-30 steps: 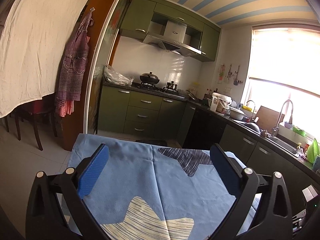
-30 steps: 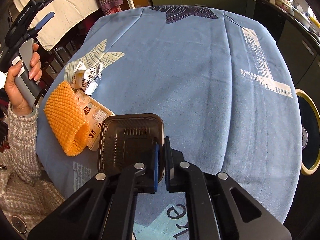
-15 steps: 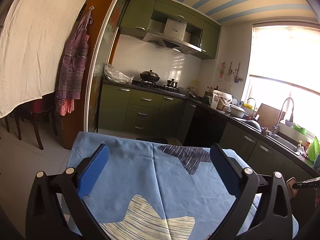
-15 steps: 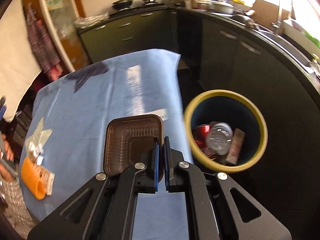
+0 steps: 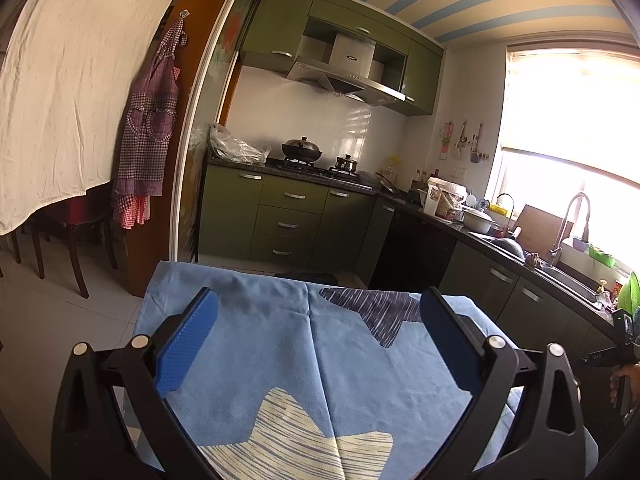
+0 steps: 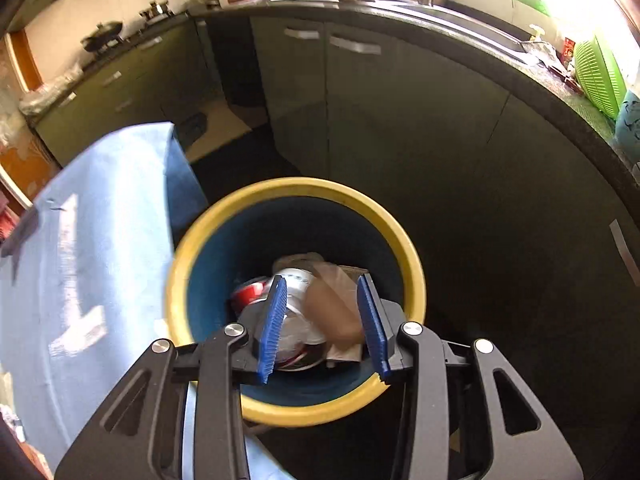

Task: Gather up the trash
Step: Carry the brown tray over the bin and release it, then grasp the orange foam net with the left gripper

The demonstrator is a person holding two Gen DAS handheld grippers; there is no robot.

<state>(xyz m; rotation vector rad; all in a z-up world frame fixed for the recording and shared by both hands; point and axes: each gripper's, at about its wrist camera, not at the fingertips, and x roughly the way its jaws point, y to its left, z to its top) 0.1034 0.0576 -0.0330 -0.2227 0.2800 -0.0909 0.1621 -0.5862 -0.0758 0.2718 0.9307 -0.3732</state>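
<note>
My right gripper [image 6: 322,280] hangs over a blue bin with a yellow rim [image 6: 200,248] that stands on the floor beside the table. Its jaws are opening. A blurred brown plastic tray [image 6: 332,312] is dropping between the blue pads, free of both. Inside the bin lie a red can [image 6: 250,292] and other crumpled wrappers. My left gripper [image 5: 319,296] is held open above the blue tablecloth [image 5: 280,352], with nothing between its fingers.
The table's edge [image 6: 172,184] almost touches the bin on its left. Dark kitchen cabinets [image 6: 400,140] and a counter with a sink curve behind the bin. In the left wrist view a hand [image 5: 624,376] shows at the far right edge, and chairs [image 5: 76,236] stand at the left.
My right gripper swung from the table to above the bin with the brown tray, then let it go. The left gripper stayed still and open.
</note>
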